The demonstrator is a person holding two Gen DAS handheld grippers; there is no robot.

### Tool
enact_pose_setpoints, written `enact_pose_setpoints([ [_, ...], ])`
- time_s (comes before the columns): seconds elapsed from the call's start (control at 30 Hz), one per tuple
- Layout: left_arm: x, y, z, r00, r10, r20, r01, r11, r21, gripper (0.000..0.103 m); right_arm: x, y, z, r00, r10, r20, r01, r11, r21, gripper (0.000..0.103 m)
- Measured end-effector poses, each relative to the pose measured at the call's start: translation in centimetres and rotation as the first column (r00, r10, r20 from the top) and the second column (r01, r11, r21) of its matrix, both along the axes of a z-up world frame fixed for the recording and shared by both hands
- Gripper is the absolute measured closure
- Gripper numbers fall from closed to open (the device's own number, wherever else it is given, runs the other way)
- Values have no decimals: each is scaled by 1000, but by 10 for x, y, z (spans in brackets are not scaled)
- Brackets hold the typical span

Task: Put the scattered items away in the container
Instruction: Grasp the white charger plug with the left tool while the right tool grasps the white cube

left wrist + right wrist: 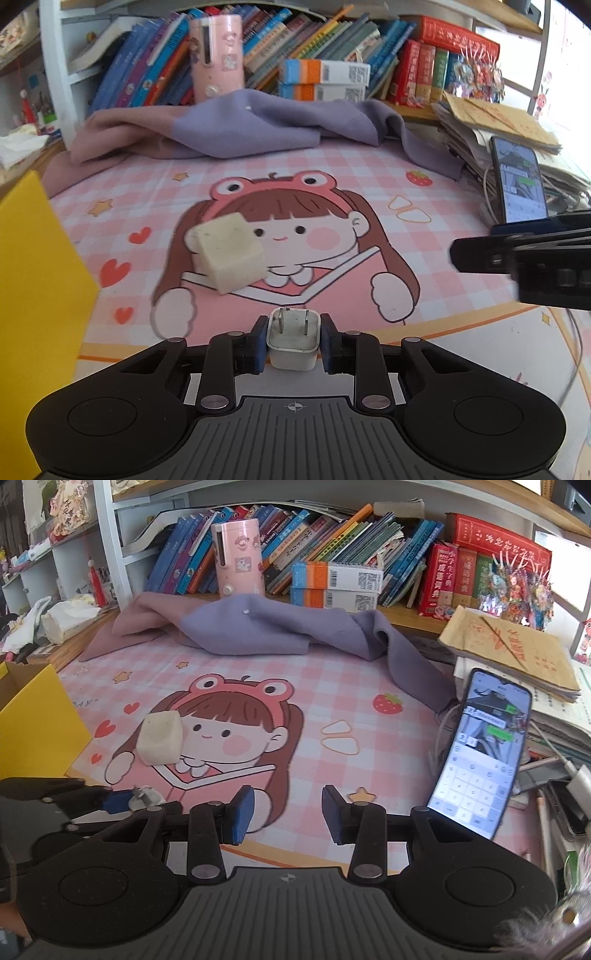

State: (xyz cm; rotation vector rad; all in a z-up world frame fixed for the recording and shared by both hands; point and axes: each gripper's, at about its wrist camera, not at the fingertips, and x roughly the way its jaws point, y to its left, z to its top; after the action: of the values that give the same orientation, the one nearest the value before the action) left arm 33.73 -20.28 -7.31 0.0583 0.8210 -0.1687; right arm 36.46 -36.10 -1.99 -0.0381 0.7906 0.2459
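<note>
My left gripper (pixel 293 332) is shut on a white plug charger (pixel 291 345), prongs pointing up and away, low over the pink cartoon desk mat (pixel 332 177). A cream cube-shaped block (pixel 227 253) lies on the mat just beyond it, slightly left. The yellow box (pixel 33 295) stands at the left edge. In the right wrist view my right gripper (pixel 288 812) stands open over the mat with nothing between its blue pads. The left gripper (pixel 122 799) shows at its lower left with the charger (pixel 142 797), and the block (pixel 160 740) and yellow box (pixel 33 723) lie beyond.
A phone (pixel 480 753) leans upright at the right beside stacked papers (pixel 517 653) and cables. A purple and pink cloth (pixel 277 627) lies crumpled along the back of the mat. Behind it are a pink canister (pixel 240 557) and a shelf of books.
</note>
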Motion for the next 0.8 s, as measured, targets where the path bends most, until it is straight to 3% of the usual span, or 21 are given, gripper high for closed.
enact_pose_setpoints([
  [0.37, -59, 52, 34, 997, 80, -21, -79, 996, 43, 77, 29, 68, -12, 985, 171, 20, -171, 985, 29, 61],
  [0.4, -63, 56, 35, 995, 92, -25, -90, 995, 44, 77, 34, 77, -14, 981, 192, 17, -193, 981, 25, 59],
  [0.47, -71, 62, 38, 994, 107, -25, -105, 993, 52, 77, 45, 94, -18, 973, 229, 0, -229, 973, 15, 39],
  [0.5, -73, 64, 40, 993, 113, -23, -112, 992, 59, 77, 49, 101, -20, 972, 235, -3, -235, 972, 9, 37],
  [0.8, -95, 74, 56, 992, 124, 15, -125, 990, 60, 77, 80, 145, -41, 965, 261, -9, -261, 964, -57, 37],
])
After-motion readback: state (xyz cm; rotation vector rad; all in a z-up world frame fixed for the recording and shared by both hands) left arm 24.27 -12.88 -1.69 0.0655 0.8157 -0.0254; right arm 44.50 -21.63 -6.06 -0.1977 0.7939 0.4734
